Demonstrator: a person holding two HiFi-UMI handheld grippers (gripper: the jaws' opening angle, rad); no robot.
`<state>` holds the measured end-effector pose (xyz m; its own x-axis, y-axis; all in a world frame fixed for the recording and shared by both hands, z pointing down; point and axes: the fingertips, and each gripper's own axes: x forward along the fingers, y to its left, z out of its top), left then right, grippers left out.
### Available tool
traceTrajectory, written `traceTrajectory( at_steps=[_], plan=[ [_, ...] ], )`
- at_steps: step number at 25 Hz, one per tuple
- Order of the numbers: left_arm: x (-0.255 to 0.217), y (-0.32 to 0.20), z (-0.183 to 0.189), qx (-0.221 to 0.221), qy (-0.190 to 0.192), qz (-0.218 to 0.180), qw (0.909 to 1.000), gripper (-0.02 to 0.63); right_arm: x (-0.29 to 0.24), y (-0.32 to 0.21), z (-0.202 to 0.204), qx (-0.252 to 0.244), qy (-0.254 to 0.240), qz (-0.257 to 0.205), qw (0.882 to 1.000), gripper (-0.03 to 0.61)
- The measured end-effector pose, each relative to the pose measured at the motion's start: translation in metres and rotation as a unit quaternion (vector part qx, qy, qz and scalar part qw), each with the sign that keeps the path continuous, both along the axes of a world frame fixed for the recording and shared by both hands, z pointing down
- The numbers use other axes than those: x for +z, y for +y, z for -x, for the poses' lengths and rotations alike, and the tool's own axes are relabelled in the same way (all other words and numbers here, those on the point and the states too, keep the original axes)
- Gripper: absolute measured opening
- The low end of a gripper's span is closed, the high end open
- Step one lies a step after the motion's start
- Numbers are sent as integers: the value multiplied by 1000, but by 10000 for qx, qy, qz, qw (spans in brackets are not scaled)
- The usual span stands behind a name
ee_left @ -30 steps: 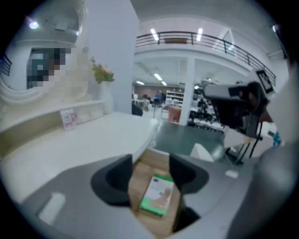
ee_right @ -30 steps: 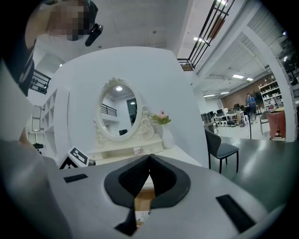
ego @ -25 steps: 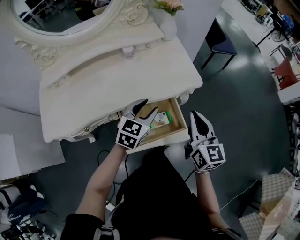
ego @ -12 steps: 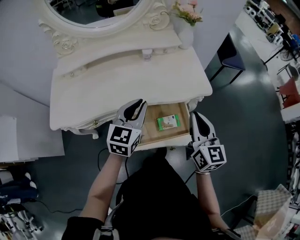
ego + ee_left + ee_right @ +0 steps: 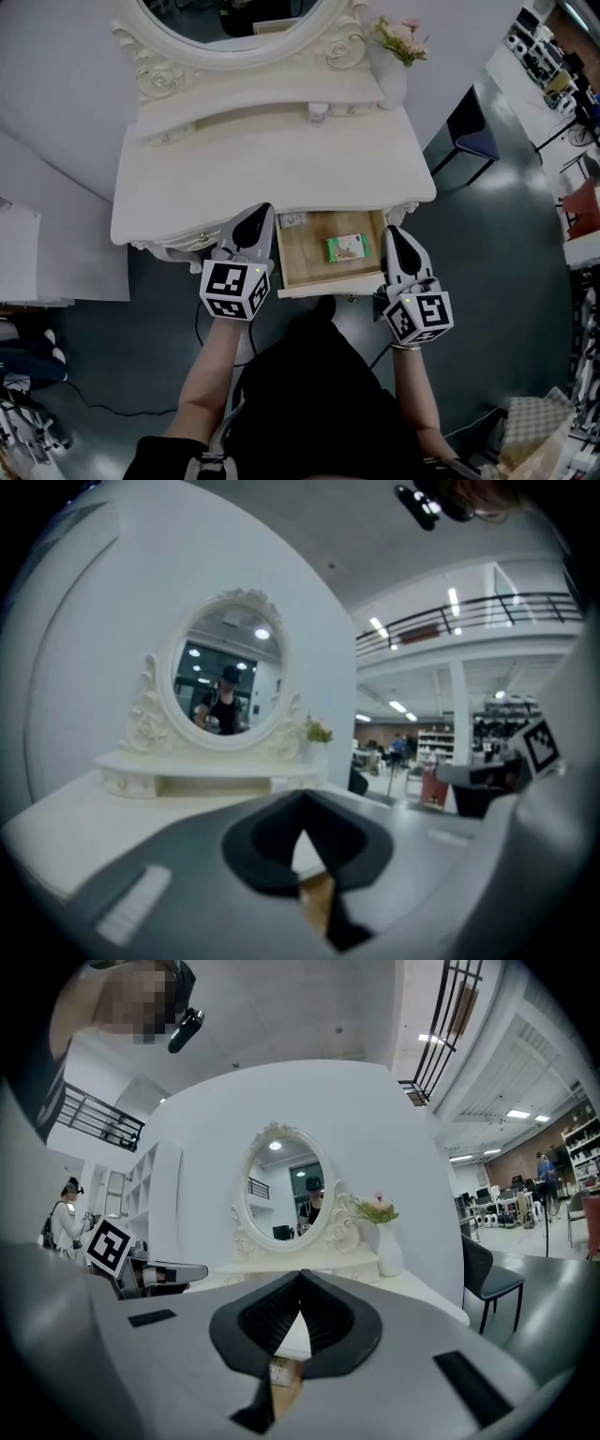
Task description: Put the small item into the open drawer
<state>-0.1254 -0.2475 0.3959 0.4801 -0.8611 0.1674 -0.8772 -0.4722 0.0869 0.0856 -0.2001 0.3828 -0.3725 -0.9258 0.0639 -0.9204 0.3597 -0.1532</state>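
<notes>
The small item, a green packet (image 5: 349,247), lies flat on the wooden bottom of the open drawer (image 5: 300,267) under the white dressing table (image 5: 272,173). My left gripper (image 5: 257,214) is at the drawer's left side, over the table's front edge. Its jaws have just been closing with nothing between them; in the left gripper view the left gripper (image 5: 301,808) shows its jaws meeting. My right gripper (image 5: 393,234) is beside the drawer's right end, shut and empty, and in the right gripper view the right gripper (image 5: 300,1277) also has its jaws together.
An oval mirror (image 5: 234,19) and a vase of flowers (image 5: 394,66) stand at the back of the table. A dark chair (image 5: 473,141) stands to the right, a white cabinet (image 5: 47,267) to the left. Cables (image 5: 202,323) lie on the floor by the person's legs.
The left gripper drew back from over the drawer to its left side and closed its jaws. The green packet stays in the drawer. The right gripper shifted only slightly.
</notes>
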Motion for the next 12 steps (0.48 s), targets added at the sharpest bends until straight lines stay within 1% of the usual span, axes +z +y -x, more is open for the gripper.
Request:
traceTrajectory(
  at_steps=[12],
  plan=[
    [-6, 17, 33, -378, 77, -97, 9992, 8, -6, 7, 19, -219, 227, -79, 9995, -3]
  ],
)
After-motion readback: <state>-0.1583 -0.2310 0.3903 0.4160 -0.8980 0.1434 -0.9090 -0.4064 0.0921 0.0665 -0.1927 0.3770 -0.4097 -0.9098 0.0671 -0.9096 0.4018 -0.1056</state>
